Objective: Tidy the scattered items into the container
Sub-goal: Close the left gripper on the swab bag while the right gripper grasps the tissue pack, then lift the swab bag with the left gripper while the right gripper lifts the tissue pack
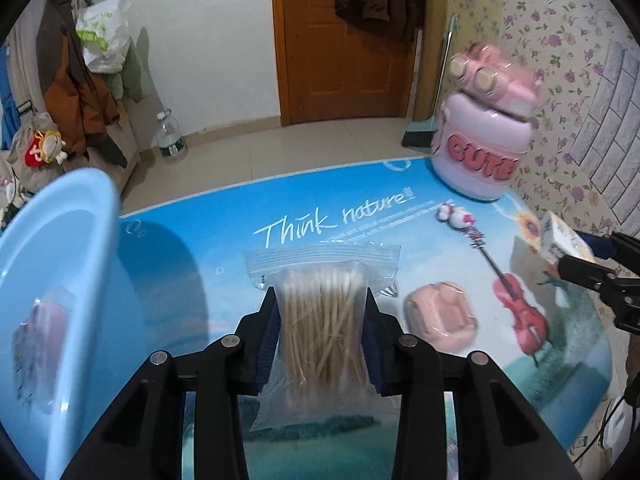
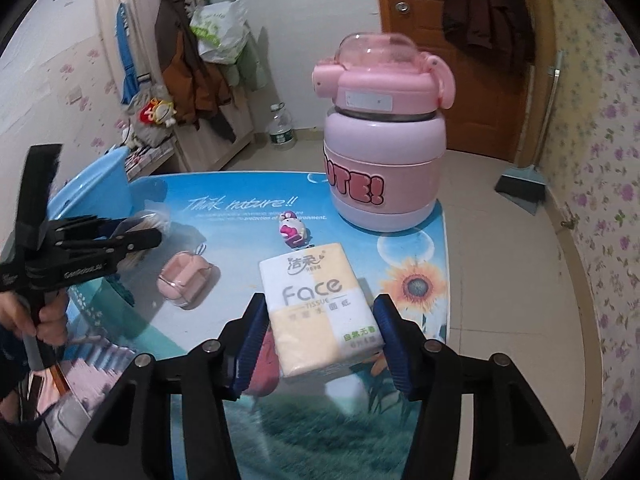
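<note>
Left gripper [image 1: 322, 320] clamped on swab bag [image 1: 322, 334], lifted off table [image 1: 192, 248] — basin [image 1: 60, 260] at nine o'clock. Right gripper [image 2: 320, 320] clamped on tissue pack [image 2: 320, 312]. Advice: carry bag over rim, lower, then release — avoid dropping early.

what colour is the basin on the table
Light blue; the basin shows best in the left wrist view.

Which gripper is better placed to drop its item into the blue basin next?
Left, probably. The left gripper holds the cotton swab bag right beside the blue basin; the right gripper, with the tissue pack, is farther away.
</note>
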### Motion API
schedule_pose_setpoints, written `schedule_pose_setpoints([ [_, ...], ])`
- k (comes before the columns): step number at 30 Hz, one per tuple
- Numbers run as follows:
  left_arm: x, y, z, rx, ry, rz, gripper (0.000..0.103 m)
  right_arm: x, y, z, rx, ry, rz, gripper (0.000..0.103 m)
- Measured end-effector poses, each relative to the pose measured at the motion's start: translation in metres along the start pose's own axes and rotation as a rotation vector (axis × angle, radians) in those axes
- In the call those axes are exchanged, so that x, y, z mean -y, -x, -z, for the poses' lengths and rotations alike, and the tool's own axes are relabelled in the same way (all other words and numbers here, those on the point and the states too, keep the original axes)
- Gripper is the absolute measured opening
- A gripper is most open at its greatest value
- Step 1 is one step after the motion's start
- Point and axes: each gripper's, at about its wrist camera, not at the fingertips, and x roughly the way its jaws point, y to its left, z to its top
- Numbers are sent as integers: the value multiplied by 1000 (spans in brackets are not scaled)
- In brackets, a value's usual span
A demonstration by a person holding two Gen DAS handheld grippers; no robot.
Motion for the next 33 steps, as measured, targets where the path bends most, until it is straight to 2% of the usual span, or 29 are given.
schedule_pose_setpoints([
  [6, 8, 45, 10, 69, -2, 7, 35, -12, 28, 8, 31, -81, 63, 55],
  [13, 6, 90, 22, 120, 13, -2, 35, -45, 58, 20, 86, -133, 40, 55],
  [24, 5, 125, 46, 148, 50, 2, 34, -94, 82, 27, 127, -106, 37, 55],
  [33, 9, 144, 60, 183, 57, -3, 34, -112, 92, 38, 139, -109, 58, 55],
])
